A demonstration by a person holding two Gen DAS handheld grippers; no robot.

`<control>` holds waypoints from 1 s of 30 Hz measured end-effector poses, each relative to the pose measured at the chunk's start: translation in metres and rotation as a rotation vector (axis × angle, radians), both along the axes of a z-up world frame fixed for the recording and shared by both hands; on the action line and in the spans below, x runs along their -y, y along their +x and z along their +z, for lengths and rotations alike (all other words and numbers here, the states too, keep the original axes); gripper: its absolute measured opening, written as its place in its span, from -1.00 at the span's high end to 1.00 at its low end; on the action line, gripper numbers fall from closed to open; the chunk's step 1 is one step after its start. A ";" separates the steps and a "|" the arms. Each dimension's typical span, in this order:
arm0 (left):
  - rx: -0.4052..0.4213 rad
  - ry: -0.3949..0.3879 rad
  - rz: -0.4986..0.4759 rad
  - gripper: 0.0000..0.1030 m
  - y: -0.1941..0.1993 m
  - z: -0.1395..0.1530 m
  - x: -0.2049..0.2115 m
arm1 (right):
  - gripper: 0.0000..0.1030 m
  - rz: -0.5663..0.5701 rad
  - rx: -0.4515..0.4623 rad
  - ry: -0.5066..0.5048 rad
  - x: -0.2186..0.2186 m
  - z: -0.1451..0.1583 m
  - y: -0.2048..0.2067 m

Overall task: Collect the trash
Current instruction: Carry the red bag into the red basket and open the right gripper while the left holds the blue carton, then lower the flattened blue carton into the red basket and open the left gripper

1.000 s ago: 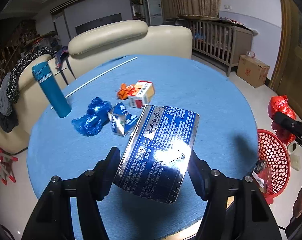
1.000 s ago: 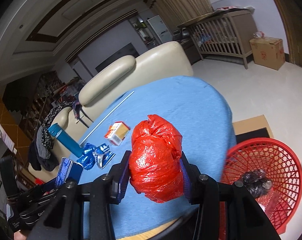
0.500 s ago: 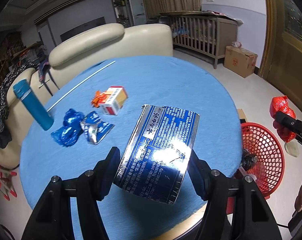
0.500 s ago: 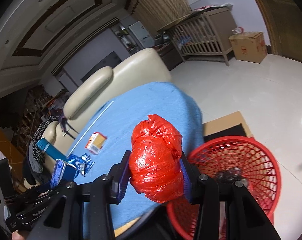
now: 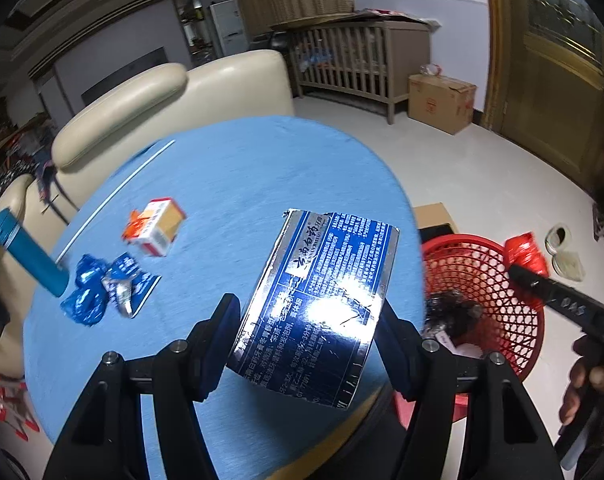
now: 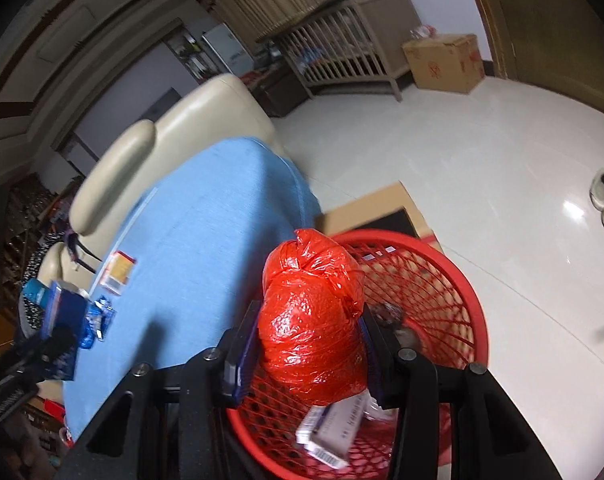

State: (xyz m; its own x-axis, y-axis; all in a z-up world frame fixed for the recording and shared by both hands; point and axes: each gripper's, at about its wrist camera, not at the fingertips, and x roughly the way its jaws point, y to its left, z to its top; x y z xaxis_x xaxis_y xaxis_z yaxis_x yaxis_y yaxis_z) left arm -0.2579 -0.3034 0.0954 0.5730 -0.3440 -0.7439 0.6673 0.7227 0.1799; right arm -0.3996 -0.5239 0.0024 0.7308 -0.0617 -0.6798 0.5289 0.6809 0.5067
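Left tool point(image 5: 308, 344) clamps blue box point(image 5: 322, 300) above blue table point(image 5: 237, 176); right tool point(image 6: 310, 344) grips red bag point(image 6: 310, 320) over red basket point(image 6: 462, 292).

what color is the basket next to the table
Red, an open lattice basket; the right wrist view shows it best.

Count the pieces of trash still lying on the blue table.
3: the orange-and-white carton mid-table, the crumpled blue bag near the teal bottle, and the torn blue foil wrapper touching that bag. More may hide behind the left hand-held gripper and its blue box.
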 end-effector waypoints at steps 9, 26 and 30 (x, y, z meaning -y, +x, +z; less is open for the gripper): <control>-0.011 0.038 -0.076 -0.31 -0.019 -0.011 0.039 | -0.35 -0.013 -0.076 0.061 0.017 -0.031 -0.008; -0.095 0.109 -0.239 -0.31 -0.059 -0.044 0.106 | -0.35 -0.135 0.048 0.070 0.047 -0.001 -0.053; -0.118 0.127 -0.263 -0.31 -0.065 -0.053 0.116 | -0.35 -0.163 0.069 0.076 0.054 0.002 -0.062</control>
State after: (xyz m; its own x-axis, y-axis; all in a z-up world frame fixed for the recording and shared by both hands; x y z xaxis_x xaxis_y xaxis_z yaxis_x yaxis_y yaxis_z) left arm -0.3225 -0.4196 0.0421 0.3839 -0.3692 -0.8464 0.8502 0.4989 0.1680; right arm -0.4611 -0.5779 0.0049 0.7601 -0.1336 -0.6360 0.5915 0.5477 0.5918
